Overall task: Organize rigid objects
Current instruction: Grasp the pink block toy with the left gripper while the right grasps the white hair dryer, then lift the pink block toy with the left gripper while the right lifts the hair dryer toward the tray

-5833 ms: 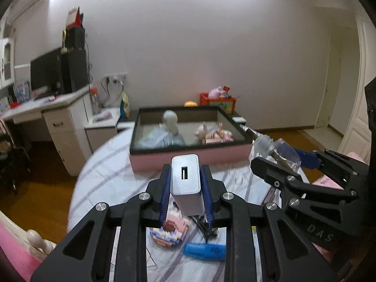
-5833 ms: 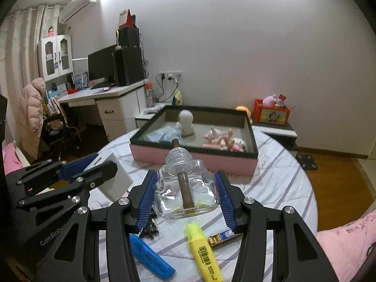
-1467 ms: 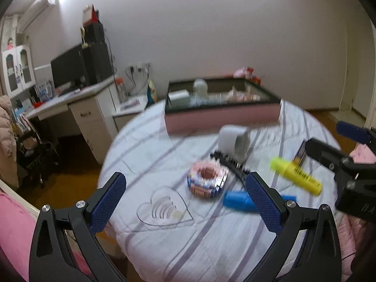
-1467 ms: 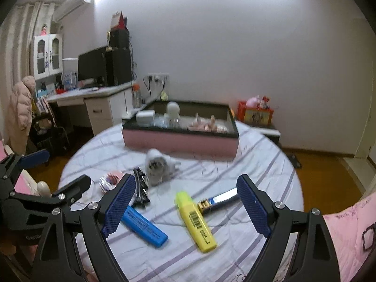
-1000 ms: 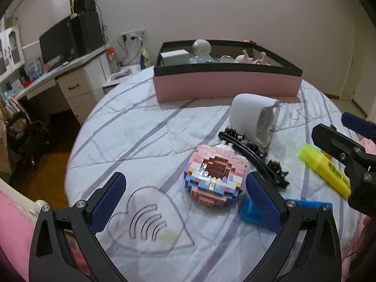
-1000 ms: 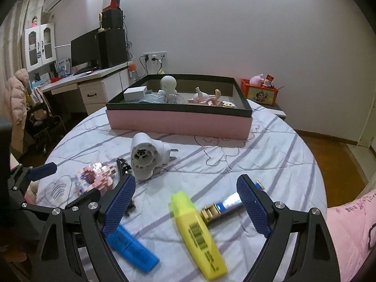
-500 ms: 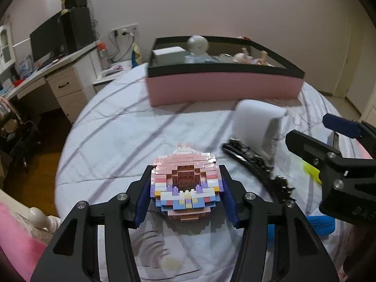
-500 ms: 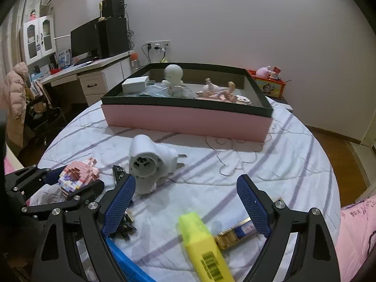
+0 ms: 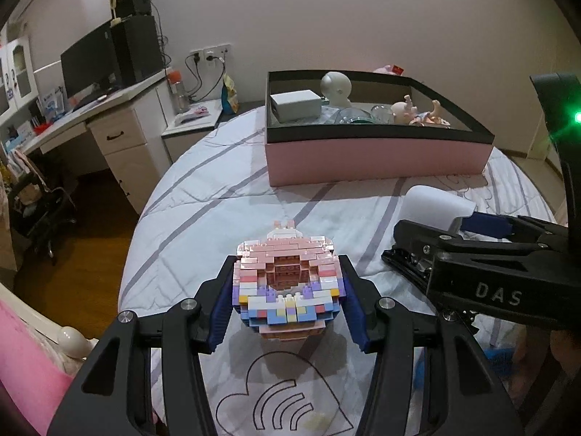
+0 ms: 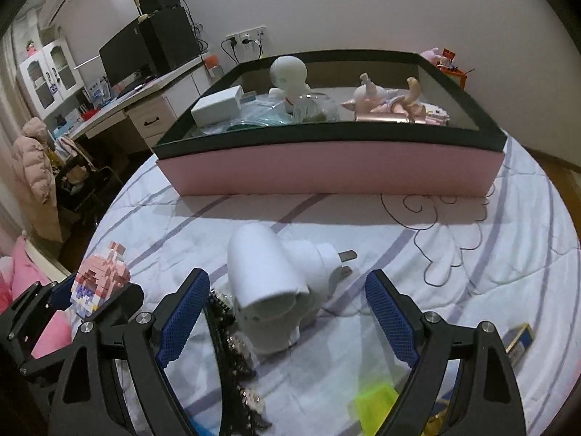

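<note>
The left gripper (image 9: 288, 303) is clamping a pastel building-block model (image 9: 287, 285) between its blue pads, holding it just above the striped bedspread (image 9: 218, 210) on the round table, over a clear heart-shaped outline (image 9: 283, 396) lying on the cloth. In the right wrist view the same model (image 10: 101, 279) is showing at the left edge, gripped in the left gripper's fingers. The right gripper (image 10: 287, 316) is closing, its jaws standing wide on either side of a white plug adapter (image 10: 272, 287) that is lying on its side on the bedspread with its metal prongs pointing right; the pads are not touching it. A black beaded hair clip (image 10: 232, 345) is lying just left of the adapter, and a yellow highlighter (image 10: 374, 407) is showing blurred near the bottom edge. Farther back, the pink box with a black rim (image 10: 334, 167) is sitting on the table, holding a white charger block (image 10: 218, 109), a pale doll head (image 10: 288, 72), clear glass pieces (image 10: 312, 107) and a small doll figure (image 10: 385, 103).
</note>
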Demonstrator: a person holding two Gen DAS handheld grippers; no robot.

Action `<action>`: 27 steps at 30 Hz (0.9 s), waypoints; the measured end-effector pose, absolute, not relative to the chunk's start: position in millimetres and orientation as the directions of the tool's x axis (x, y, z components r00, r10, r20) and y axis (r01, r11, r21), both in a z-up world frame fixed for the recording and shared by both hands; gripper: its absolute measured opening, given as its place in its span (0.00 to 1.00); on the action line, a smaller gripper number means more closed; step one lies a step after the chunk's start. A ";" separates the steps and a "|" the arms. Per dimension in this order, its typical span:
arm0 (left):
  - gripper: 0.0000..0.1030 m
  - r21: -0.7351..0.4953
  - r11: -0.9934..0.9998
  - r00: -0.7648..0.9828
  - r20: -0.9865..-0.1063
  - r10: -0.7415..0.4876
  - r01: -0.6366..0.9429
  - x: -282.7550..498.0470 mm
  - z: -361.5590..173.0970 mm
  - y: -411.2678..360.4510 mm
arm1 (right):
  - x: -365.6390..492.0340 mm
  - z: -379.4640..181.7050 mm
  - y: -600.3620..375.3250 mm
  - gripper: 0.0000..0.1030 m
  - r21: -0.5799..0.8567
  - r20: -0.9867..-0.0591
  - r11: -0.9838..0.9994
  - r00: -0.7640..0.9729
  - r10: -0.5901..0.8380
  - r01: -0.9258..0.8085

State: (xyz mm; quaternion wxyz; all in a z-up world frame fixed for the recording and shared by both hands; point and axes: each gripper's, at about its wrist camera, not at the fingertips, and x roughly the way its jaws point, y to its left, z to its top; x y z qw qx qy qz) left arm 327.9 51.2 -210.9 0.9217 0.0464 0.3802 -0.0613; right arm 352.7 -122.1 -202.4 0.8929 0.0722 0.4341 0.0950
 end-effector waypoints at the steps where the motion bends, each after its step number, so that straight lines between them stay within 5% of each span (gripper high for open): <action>1: 0.52 0.037 0.988 0.701 -0.708 -0.080 0.149 328.7 -211.4 51.5 | 352.7 -203.5 -122.4 0.65 0.213 -0.764 0.971 0.601 0.235 -0.108; 12: 0.52 0.024 0.988 0.734 -0.672 -0.095 0.149 327.2 -189.7 42.4 | 328.1 -182.5 -131.0 0.59 0.129 -0.696 0.982 0.693 0.188 -0.137; 27: 0.52 0.047 0.978 0.859 -0.488 -0.156 0.204 275.3 -110.1 -8.8 | 252.5 -93.2 -166.2 0.60 -0.016 -0.478 0.999 0.878 0.031 -0.044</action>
